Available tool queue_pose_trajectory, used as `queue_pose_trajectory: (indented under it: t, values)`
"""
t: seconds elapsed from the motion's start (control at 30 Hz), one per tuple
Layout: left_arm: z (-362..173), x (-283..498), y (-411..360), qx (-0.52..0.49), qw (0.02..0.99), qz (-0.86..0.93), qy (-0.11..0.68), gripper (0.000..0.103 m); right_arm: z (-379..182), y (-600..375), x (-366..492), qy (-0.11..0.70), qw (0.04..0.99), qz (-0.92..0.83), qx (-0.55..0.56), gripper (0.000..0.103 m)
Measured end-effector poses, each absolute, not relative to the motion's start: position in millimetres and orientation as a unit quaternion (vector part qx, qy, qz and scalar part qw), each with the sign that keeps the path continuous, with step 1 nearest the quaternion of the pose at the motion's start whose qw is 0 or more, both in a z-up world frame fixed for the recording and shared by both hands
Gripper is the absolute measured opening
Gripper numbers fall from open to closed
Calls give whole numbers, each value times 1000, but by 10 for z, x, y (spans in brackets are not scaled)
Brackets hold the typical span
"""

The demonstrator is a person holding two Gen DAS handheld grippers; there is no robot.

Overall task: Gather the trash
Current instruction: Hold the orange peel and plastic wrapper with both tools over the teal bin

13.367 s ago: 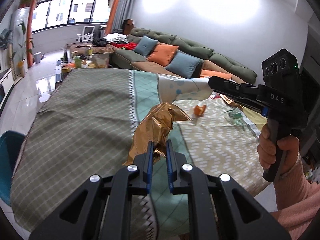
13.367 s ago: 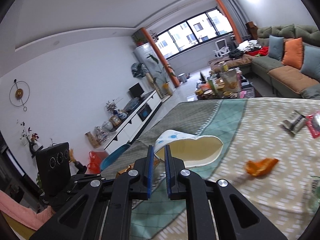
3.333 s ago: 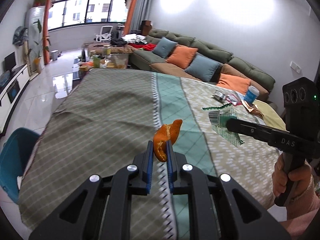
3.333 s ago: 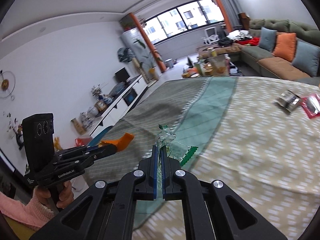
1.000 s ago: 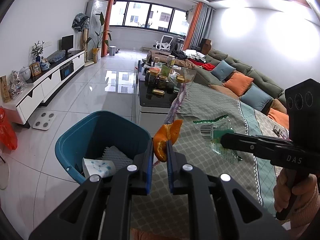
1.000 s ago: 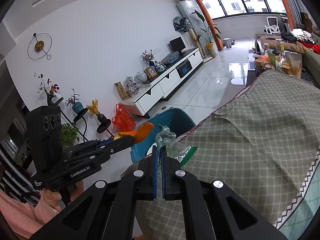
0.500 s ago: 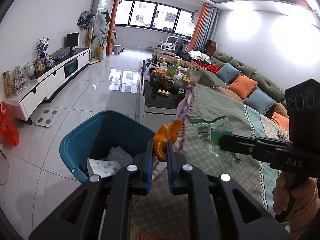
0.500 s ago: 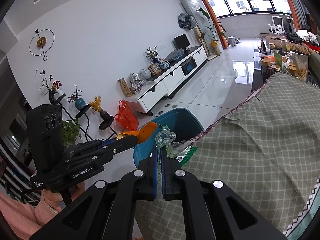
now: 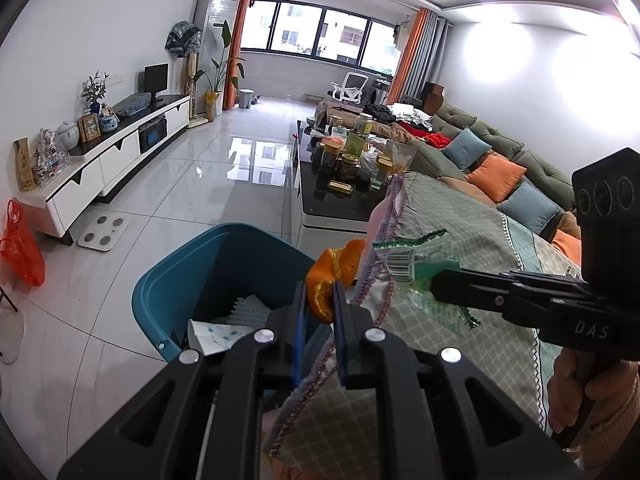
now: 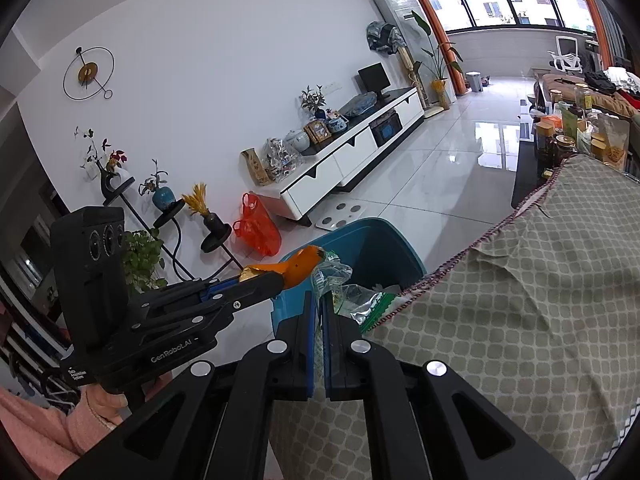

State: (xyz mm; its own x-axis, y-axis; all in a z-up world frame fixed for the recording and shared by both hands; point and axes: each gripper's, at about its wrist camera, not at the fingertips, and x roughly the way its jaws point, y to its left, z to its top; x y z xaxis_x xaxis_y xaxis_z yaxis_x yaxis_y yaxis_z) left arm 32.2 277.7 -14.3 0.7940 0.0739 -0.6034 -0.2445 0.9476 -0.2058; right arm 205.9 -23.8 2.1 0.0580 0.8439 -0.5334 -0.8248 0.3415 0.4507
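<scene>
1. Left wrist view: left tool (image 9: 318, 300) clamped on orange peel (image 9: 330, 276), held above blue bin (image 9: 180, 276) edge; paper (image 9: 216, 334) inside bin. Right tool (image 9: 440, 286) clamped on clear wrapper (image 9: 408, 264), over clothed bench (image 9: 480, 232).
2. Right wrist view: right tool (image 10: 318, 312) shut on wrapper (image 10: 340, 288), above bin (image 10: 400, 248) rim; left tool (image 10: 276, 278) gripping peel (image 10: 300, 266) just beside.

Left gripper (image 9: 318, 300) tilted forward and down, jaws pinched close on an orange peel (image 9: 326, 276). Right gripper (image 10: 318, 312) angled down likewise, jaws nearly closed on a clear plastic wrapper (image 10: 340, 284). Both grippers side by side, tips near one another. A hand (image 9: 576, 392) in a pink sleeve wraps each handle.
</scene>
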Motion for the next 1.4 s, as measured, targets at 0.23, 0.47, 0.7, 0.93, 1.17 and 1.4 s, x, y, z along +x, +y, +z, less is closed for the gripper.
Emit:
queue_pose_trajectory:
  t: [0.23,0.47,0.7,0.93,1.17,1.4]
  values:
    - [-149,334,2817,-138,936,90,310,13,10,-127,2090,381,722,578,12,4]
    - [-169,339,2832,-141,935,96,310,13,-16,-33,2100,385,718,580,8,4]
    - [-193,362,2899,-144,933,104,313,13,-44,74,2126,392,713,581,7,4]
    - [-211,391,2920,-147,931,114,314,13,-71,207,2141,399,708,582,3,4]
    - [-224,420,2951,-143,929,124,318,13,-119,337,2149,405,705,583,-5,4]
    - [-244,432,3039,-144,927,133,320,13,-176,410,2185,414,701,580,-5,4]
